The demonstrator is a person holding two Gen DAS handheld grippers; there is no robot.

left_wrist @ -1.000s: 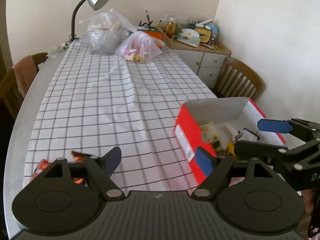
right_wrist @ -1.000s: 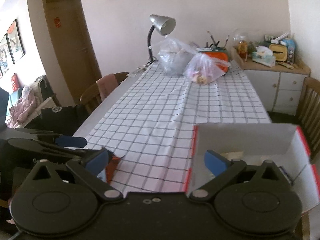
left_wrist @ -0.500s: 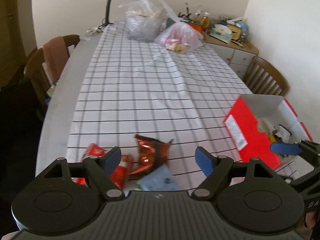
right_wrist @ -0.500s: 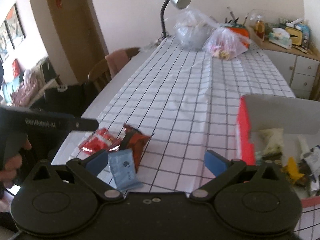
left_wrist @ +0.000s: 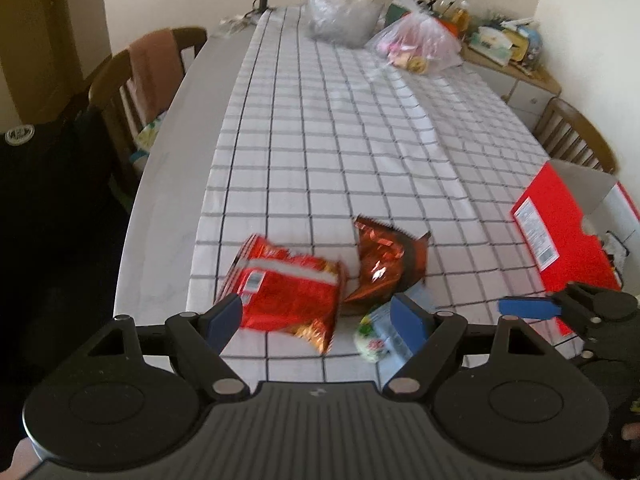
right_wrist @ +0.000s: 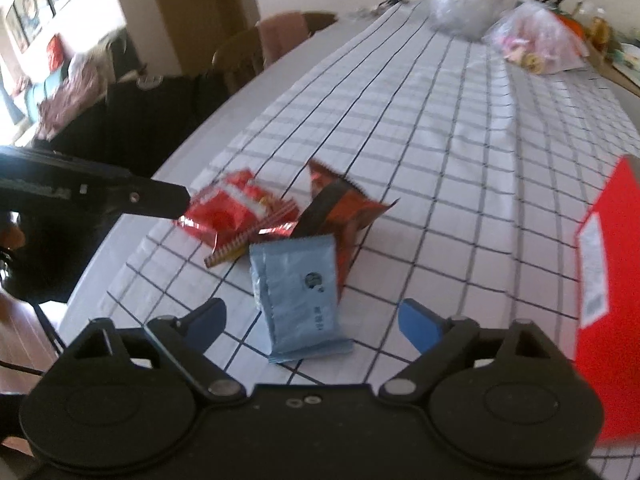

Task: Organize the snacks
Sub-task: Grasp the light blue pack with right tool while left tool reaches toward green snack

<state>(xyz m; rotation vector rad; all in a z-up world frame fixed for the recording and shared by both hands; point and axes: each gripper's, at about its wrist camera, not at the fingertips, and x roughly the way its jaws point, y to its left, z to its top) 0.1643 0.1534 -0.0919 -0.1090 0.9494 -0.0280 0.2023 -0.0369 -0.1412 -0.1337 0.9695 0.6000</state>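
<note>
Red box [right_wrist: 608,280] cut by edge; contents hidden; snack print blurred.

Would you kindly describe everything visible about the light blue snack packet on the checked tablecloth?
The light blue snack packet is a flat, matte pillow pouch with crimped ends, a small dark round logo and a line of print. It looks sealed and lies flat on the checked tablecloth, nearest the table's edge. Its far end overlaps the copper-brown packet. It sits between the closing jaws of the right gripper, whose pads do not touch it.

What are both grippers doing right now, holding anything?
Left gripper: jaws open, empty, over the red snack packet.
Right gripper: jaws closing, not yet gripping the blue packet between them.
</note>
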